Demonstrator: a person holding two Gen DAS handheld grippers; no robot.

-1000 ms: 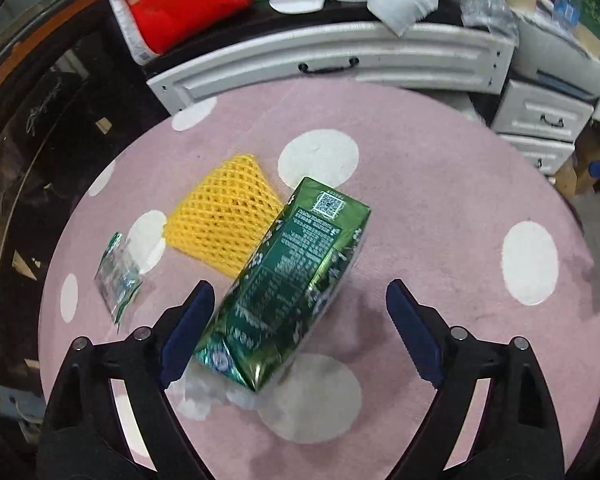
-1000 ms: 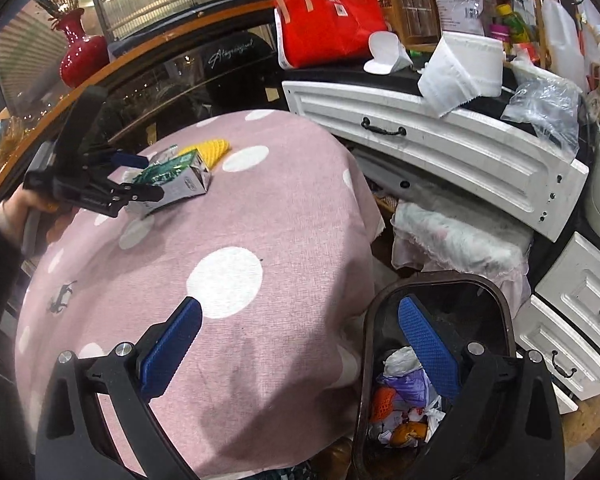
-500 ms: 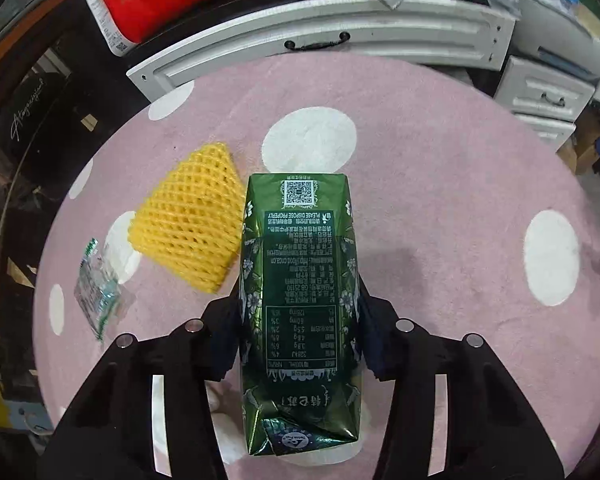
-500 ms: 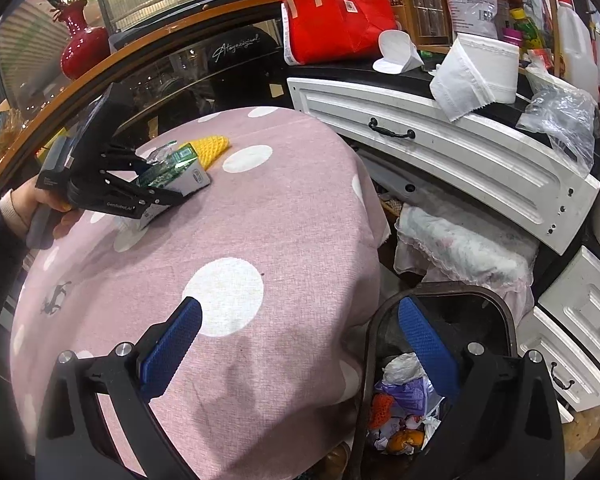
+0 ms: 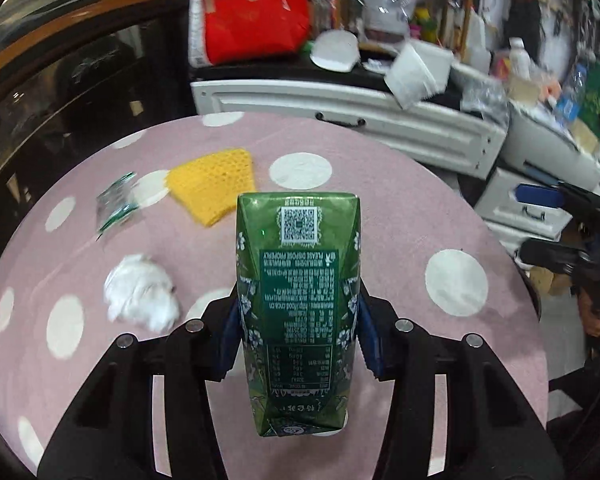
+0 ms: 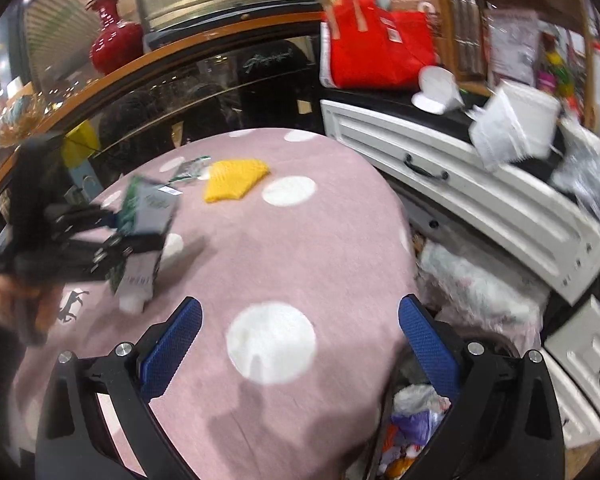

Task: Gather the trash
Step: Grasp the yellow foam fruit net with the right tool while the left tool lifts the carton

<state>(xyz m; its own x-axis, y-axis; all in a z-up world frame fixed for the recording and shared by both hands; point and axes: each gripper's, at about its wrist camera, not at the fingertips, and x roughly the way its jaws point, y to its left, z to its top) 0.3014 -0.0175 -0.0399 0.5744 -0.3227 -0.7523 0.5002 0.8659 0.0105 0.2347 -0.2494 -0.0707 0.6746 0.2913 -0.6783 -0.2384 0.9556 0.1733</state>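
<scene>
In the right wrist view, motion blur smeared the left gripper [image 6: 136, 236] and the green carton [image 6: 146, 236] it held, so the print was unreadable. The trash bin [image 6: 404, 436] was cut off by the frame's lower edge. The carton [image 5: 298, 304] hid most of the blue pads [image 5: 230, 336] in the left wrist view.

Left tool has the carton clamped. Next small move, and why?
Probably carry the carton rightward toward the bin. The left tool is shut on it, and in the right wrist view it looks lifted off the table. The bin sits past the table's right edge, under the open right tool. The net, wrapper and tissue can wait.
</scene>
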